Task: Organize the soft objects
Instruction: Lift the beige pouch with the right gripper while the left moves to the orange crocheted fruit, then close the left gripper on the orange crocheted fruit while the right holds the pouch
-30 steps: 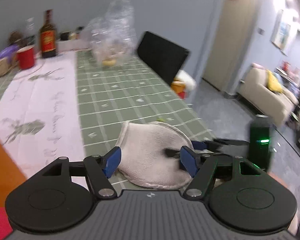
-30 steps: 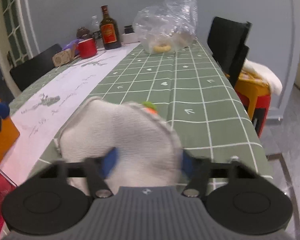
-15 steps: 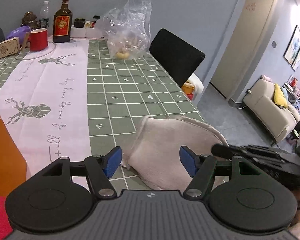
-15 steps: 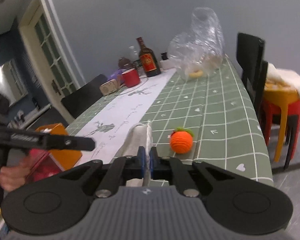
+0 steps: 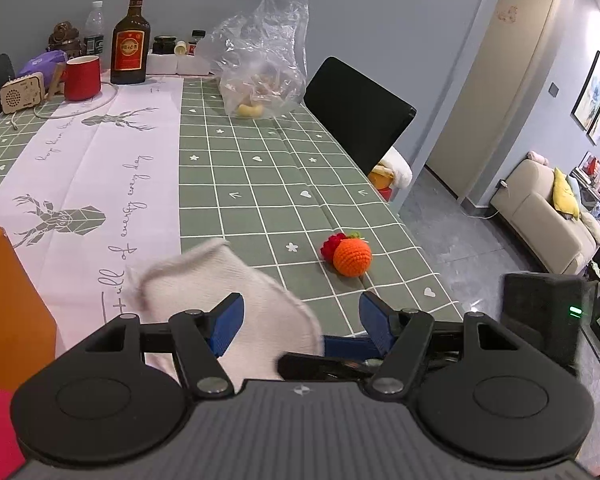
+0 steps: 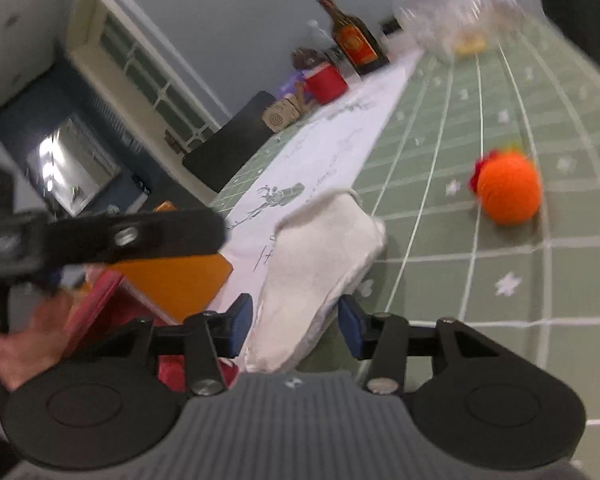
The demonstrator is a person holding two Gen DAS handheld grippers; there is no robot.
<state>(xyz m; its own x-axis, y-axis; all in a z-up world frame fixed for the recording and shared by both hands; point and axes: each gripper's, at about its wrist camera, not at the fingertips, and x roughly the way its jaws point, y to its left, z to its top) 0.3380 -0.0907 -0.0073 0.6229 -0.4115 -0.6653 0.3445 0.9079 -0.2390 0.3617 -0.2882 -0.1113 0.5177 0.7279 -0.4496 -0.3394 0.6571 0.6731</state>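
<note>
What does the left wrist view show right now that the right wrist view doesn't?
Left wrist only: the beige sofa and the doorway to the living room. Right wrist only: a person's hand holding the left gripper, plus a window with panes. Both: the white fabric pouch, the orange crocheted ball, the red mug and the brown bottle.

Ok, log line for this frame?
stage: cloth release | right gripper: jaws just opened, cloth between them | left gripper: open, empty | orange ball: on table
</note>
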